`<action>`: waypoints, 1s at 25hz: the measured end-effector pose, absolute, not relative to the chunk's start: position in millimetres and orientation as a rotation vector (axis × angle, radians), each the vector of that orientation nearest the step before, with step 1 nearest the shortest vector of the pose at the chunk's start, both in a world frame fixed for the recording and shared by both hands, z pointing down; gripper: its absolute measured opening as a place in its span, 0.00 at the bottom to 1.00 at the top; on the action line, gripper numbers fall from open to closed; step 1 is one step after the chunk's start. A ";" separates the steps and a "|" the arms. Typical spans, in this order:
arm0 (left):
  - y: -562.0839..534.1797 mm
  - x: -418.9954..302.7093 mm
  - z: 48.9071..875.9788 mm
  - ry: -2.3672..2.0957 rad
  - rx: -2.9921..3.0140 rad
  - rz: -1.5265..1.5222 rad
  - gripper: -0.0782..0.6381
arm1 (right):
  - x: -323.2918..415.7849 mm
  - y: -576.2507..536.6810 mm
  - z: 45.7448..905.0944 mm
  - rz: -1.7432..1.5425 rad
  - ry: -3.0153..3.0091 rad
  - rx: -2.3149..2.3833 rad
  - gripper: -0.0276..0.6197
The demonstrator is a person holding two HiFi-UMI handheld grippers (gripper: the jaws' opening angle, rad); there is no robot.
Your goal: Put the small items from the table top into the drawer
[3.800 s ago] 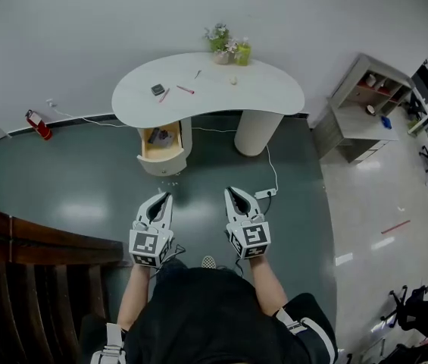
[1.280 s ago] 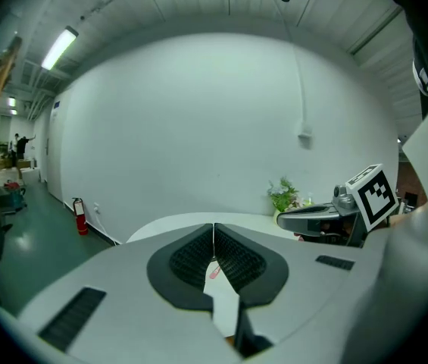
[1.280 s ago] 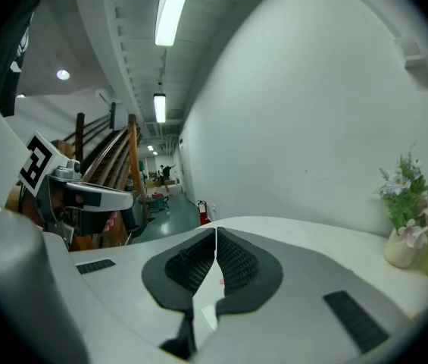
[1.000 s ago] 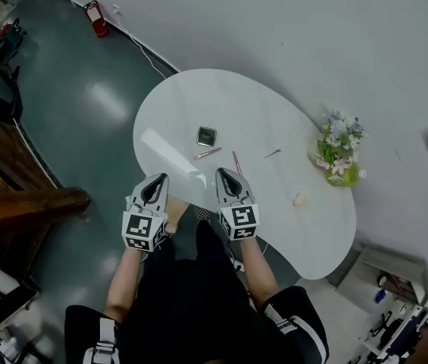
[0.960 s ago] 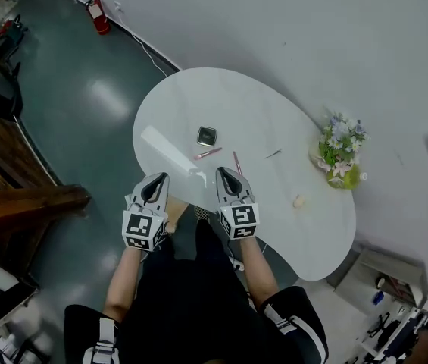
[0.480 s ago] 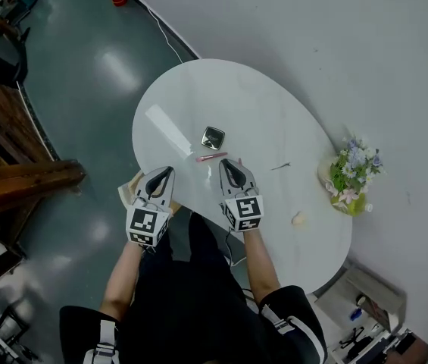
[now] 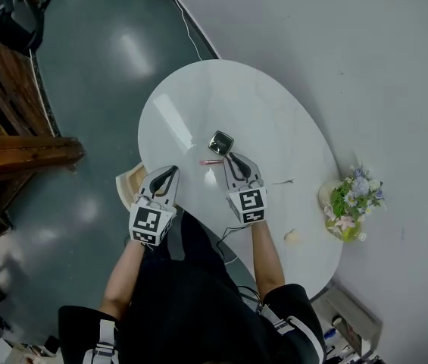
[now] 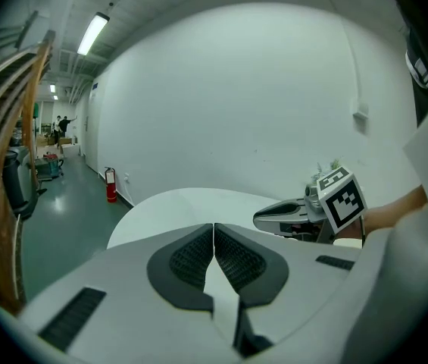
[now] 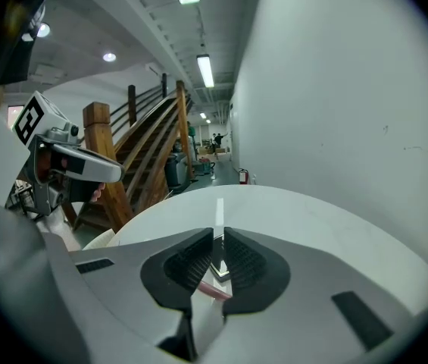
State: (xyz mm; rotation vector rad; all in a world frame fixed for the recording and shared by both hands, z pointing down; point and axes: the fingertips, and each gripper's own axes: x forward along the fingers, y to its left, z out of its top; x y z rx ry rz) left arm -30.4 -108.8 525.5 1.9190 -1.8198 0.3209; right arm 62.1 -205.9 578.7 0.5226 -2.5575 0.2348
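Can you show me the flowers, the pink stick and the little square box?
flowers (image 7: 352, 199), head view, middle of the bunch
pink stick (image 7: 210, 161), head view, its bare middle
little square box (image 7: 221, 142), head view, its dark top

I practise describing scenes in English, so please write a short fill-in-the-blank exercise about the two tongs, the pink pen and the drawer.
1. The left tongs and the right tongs both have their jaws ____.
2. The pink pen lies on the table just ahead of the ____ tongs.
3. The drawer under the table stands ____.
Missing words: shut; right; open.
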 end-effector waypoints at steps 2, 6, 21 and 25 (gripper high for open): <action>-109.9 -31.3 528.2 -1.825 1.904 0.325 0.14 | 58.3 -209.4 582.4 0.209 -2.550 0.485 0.10; -115.5 -33.2 529.4 -1.836 1.887 0.336 0.14 | 52.6 -215.9 593.2 0.192 -2.533 0.389 0.25; -122.9 -37.5 544.0 -1.821 1.859 0.337 0.14 | 44.7 -228.4 637.3 0.032 -2.428 0.188 0.50; -123.1 -39.6 547.3 -1.813 1.848 0.346 0.14 | 41.8 -230.8 641.8 0.034 -2.411 0.165 0.50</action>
